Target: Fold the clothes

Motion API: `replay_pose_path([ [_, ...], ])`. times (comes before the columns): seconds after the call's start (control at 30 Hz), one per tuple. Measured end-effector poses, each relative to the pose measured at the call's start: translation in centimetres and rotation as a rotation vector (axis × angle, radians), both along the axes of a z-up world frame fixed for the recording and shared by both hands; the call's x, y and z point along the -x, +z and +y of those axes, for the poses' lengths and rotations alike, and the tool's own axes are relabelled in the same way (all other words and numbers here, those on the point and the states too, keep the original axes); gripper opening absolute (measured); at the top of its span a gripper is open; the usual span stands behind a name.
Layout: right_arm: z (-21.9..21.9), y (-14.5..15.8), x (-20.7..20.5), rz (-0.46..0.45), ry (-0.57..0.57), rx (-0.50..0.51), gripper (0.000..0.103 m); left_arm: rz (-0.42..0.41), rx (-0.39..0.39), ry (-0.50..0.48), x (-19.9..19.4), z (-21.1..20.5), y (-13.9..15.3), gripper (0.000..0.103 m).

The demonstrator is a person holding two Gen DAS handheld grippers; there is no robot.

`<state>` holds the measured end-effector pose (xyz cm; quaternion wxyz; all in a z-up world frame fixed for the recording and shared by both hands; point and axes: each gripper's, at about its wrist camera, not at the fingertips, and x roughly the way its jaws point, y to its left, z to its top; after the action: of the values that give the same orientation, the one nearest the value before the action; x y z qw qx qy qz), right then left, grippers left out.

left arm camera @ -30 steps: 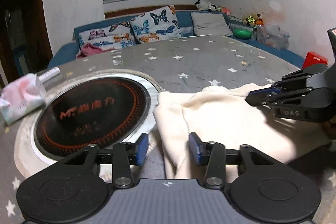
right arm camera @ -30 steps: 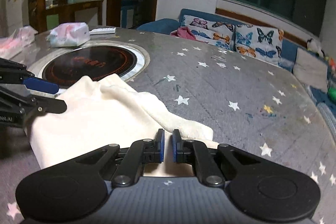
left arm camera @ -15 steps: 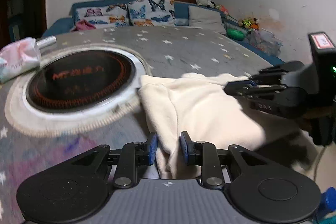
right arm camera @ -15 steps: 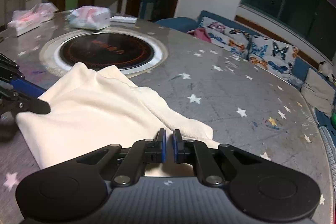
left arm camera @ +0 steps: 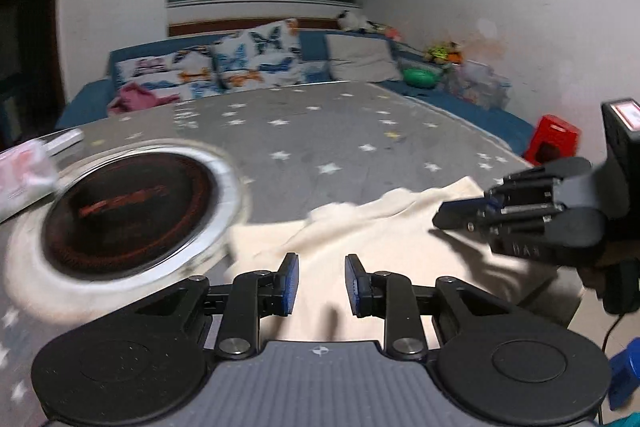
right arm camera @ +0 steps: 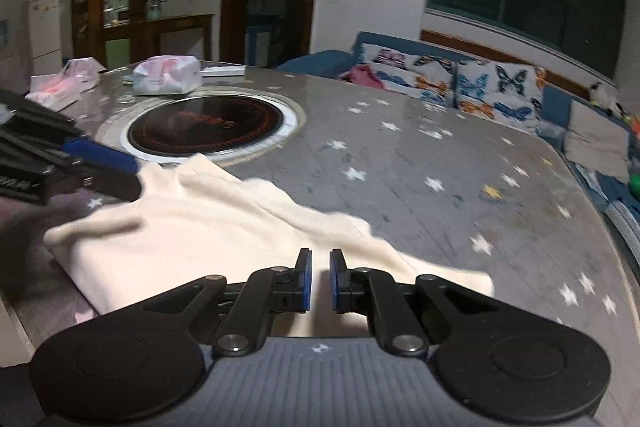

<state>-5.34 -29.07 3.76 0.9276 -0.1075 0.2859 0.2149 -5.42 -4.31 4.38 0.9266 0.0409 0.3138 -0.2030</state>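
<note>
A cream garment (left arm camera: 360, 247) lies folded on the grey star-patterned table (left arm camera: 320, 135), near its front edge; it also shows in the right wrist view (right arm camera: 208, 239). My left gripper (left arm camera: 318, 283) is open above the garment's left part, with nothing between its pads. My right gripper (right arm camera: 319, 281) is slightly open over the garment's right front part, and holds nothing that I can see. The right gripper also appears at the right of the left wrist view (left arm camera: 452, 213). The left gripper shows at the left of the right wrist view (right arm camera: 104, 167).
A round black induction hob (left arm camera: 128, 211) is set in the table left of the garment. Pink and white tissue packs (right arm camera: 168, 75) lie beyond it. A blue sofa with butterfly cushions (left arm camera: 240, 67) stands behind the table. A red box (left arm camera: 554, 143) sits at the right.
Both grippers have lifted and pulled back from the garment. The left jaws have opened wider and the right jaws have parted a little. The garment lies flatter.
</note>
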Motion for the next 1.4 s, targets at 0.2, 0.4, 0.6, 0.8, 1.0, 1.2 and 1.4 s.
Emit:
replay_pose_path([
  [0.2, -3.1, -0.2, 0.3, 0.042, -0.080, -0.053, 0.008, 0.025, -0.011, -0.031, -2.7, -1.9, -0.8, 0.028],
  [0.4, -4.8, 0.5, -0.7, 0.028, -0.141, -0.086, 0.008, 0.037, -0.030, -0.057, -4.9, -3.6, -1.5, 0.028],
  [0.6, -6.4, -0.3, -2.1, 0.074, -0.179, -0.110, 0.008, 0.040, -0.042, -0.054, -5.0, -3.6, -1.9, 0.030],
  [0.8, -9.7, 1.1, 0.0, 0.079, -0.240, -0.112, 0.009, 0.018, -0.004, -0.099, -3.2, -4.4, -0.9, 0.033],
  [1.0, -11.2, 1.3, 2.1, 0.132, -0.229, -0.170, 0.009, 0.008, 0.022, -0.228, -0.4, -7.7, -0.3, 0.033],
  [1.2, -11.0, 0.3, 2.1, 0.177, -0.183, -0.242, 0.009, 0.012, 0.005, -0.328, 1.0, -11.2, -0.8, 0.033],
  [1.4, -10.4, -0.7, 1.8, 0.215, -0.151, -0.299, 0.009, 0.001, -0.007, -0.339, 1.7, -11.7, -1.3, 0.035],
])
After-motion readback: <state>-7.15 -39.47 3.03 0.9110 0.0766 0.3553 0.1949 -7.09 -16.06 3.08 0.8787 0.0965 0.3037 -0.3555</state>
